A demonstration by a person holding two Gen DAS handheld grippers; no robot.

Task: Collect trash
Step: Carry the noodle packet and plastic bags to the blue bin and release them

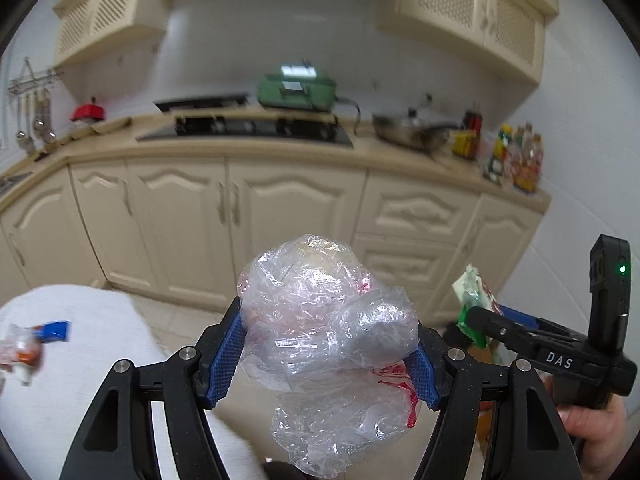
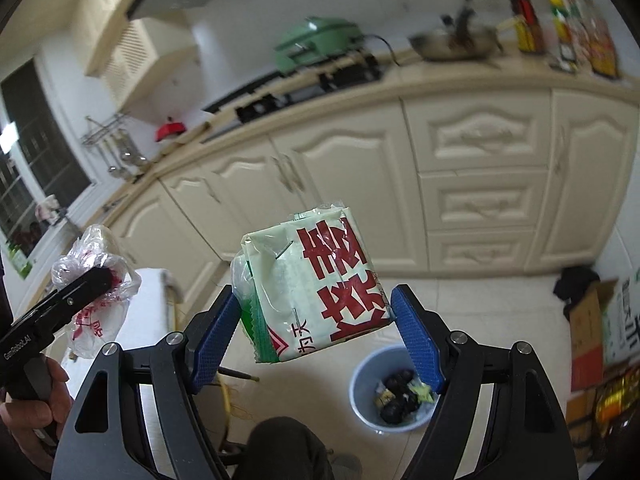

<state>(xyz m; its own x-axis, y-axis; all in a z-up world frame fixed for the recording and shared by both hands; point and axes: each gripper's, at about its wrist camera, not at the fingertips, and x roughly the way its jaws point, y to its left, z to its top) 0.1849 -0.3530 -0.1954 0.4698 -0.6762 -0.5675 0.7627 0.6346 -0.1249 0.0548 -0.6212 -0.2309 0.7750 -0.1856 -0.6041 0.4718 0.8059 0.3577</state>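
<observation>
My left gripper [image 1: 328,336] is shut on a crumpled clear plastic bag [image 1: 320,312] with red print, held in the air in front of the kitchen cabinets. My right gripper [image 2: 316,300] is shut on a pale green packet [image 2: 312,280] with large red characters. Below it and to the right, a light blue trash bin [image 2: 362,384] stands on the tiled floor with dark scraps inside. The left wrist view shows the right gripper [image 1: 480,320] and its packet [image 1: 474,292] at the right edge. The right wrist view shows the left gripper [image 2: 96,276] and the bag [image 2: 96,320] at the left.
A white-covered table [image 1: 80,360] at lower left carries small wrappers [image 1: 24,348] and a blue scrap [image 1: 54,330]. Cream cabinets [image 2: 480,200] and a counter with a stove, a pan and bottles fill the background. Cardboard boxes [image 2: 588,320] stand at right. A person's dark knee [image 2: 280,448] is low in view.
</observation>
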